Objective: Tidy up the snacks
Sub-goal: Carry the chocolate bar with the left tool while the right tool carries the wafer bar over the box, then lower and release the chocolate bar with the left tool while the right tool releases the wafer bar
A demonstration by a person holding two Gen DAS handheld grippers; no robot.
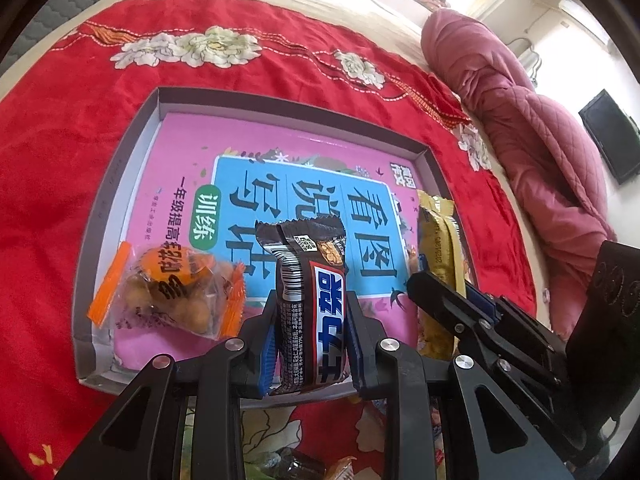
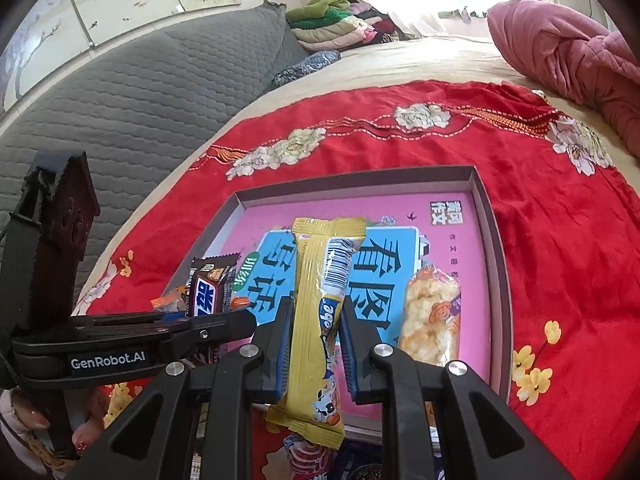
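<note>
My left gripper (image 1: 310, 320) is clamped on a dark brown chocolate bar (image 1: 306, 304), held nose-down over the shallow box (image 1: 120, 168). Its wrapper is glossy, with a barcode and white Chinese lettering on blue. My right gripper (image 2: 314, 322) pinches a long yellow snack stick (image 2: 316, 320), also tilted down above the box; I read "age" on it. The left gripper's side reads "GenRobot.AI". A peanut packet (image 1: 176, 292) and a rice cracker (image 2: 432, 316) lie on the pink book (image 1: 192, 152) inside.
</note>
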